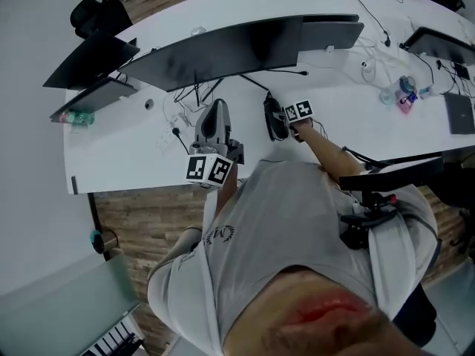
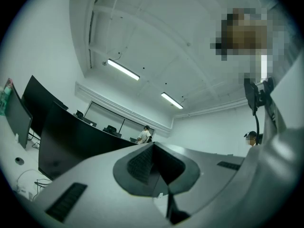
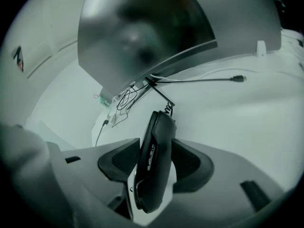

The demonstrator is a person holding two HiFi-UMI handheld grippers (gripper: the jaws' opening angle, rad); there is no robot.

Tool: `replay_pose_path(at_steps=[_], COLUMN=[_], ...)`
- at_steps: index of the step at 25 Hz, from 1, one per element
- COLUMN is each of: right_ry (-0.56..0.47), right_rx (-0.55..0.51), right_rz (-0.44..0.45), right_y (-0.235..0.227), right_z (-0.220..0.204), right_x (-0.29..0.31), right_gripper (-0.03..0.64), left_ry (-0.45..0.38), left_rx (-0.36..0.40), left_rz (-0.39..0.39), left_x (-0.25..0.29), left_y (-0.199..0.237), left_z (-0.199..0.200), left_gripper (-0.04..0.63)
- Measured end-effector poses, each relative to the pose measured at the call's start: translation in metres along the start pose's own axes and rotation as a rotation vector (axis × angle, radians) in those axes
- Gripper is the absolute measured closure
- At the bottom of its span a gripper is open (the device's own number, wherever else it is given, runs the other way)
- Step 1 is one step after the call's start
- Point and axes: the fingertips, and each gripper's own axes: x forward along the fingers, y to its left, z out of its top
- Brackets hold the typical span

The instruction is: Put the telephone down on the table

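Observation:
The black telephone handset (image 3: 154, 160) stands on edge between the pads of my right gripper (image 3: 155, 164), and both pads touch its sides. Its coiled cord (image 3: 169, 107) runs off toward the monitors. In the head view the handset (image 1: 274, 117) sits low over the white table (image 1: 334, 80), with the right gripper (image 1: 286, 122) shut on it beside the marker cube. My left gripper (image 1: 215, 124) rests near the table's front edge and points up at the ceiling. Its jaws (image 2: 159, 175) meet with nothing between them.
A wide dark monitor (image 1: 223, 50) stands behind the handset, with more screens (image 1: 89, 58) at the left. Loose cables (image 3: 204, 80) cross the table under the monitor. Small bottles and clutter (image 1: 404, 87) lie far right. A black chair arm (image 1: 393, 176) is at my right.

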Motion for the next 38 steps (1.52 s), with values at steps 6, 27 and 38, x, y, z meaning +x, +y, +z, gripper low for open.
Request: replay_pose_path(at_steps=[6, 27, 38], right_ry=[0.01, -0.107, -0.492], right_rx=[0.101, 0.35, 0.081], right_rz=[0.106, 0.343, 0.158], right_y=[-0.007, -0.01, 0.025], right_z=[0.001, -0.013, 0.152], right_x=[-0.004, 0.006, -0.123], right_gripper=[0.414, 0.399, 0.399], left_ry=[-0.006, 0.016, 0.015], left_rx=[0.016, 0.028, 0.051], left_rz=[0.023, 0.076, 0.155], left_x=[-0.011, -0.034, -0.032], left_y=[0.0, 0.001, 0.029], left_z=[0.003, -0.001, -0.008], left_gripper=[0.584, 0.584, 0.584])
